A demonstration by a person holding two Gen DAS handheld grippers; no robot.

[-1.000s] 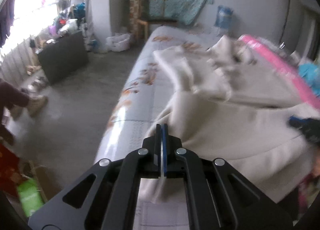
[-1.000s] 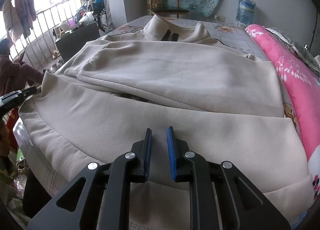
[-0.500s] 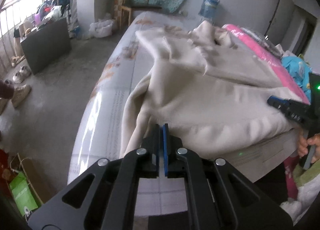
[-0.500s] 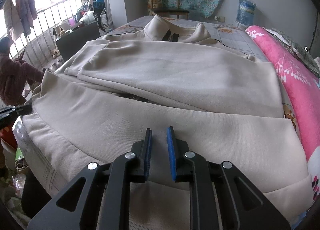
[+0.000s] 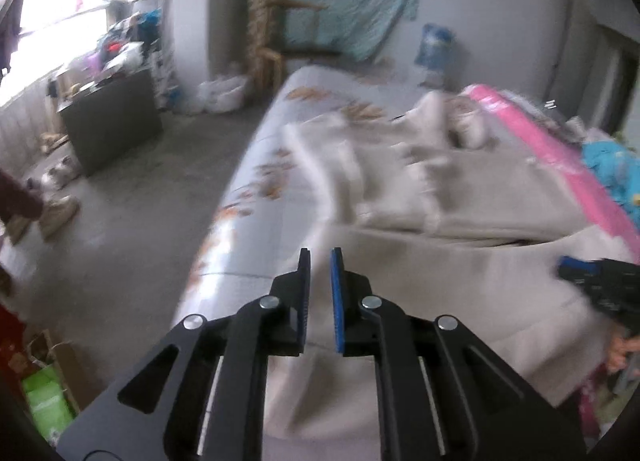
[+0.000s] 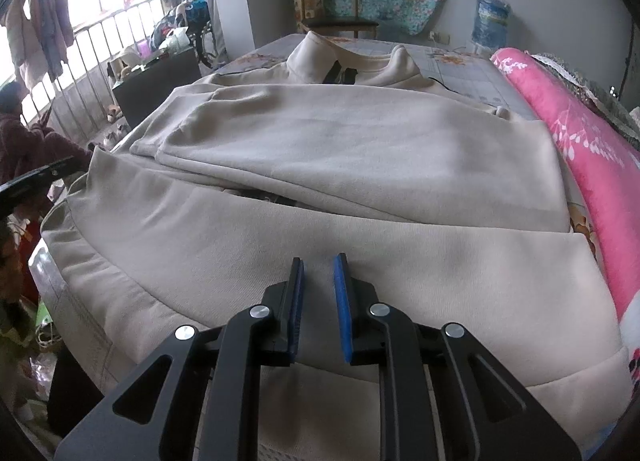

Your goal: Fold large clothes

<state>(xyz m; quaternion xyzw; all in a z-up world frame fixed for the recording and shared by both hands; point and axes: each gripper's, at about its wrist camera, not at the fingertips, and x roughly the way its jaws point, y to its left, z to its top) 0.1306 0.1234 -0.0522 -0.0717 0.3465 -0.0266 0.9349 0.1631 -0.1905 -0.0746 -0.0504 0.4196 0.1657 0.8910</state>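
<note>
While the large beige garment [image 6: 352,165] lies spread over the bed [image 5: 256,165], both tongs stand released, with a clear gap between their blue pads and no cloth inside.

In the right wrist view, the right gripper [image 6: 319,261] is over the lower hem part of the garment, and the collar points to 12 o'clock, toward the wooden chair [image 6: 332,1]. One layer is folded across the middle of the garment. The pink blanket [image 6: 584,149] lies along the bed at 3 o'clock, touching the garment's edge. The left gripper shows as a dark tip at 9 o'clock.

In the left wrist view, which is blurred, the left gripper [image 5: 320,257] is over the garment's corner near the bed edge. The other gripper appears at 3 o'clock. A dark cabinet [image 5: 112,117] stands on the floor at 10 o'clock.
</note>
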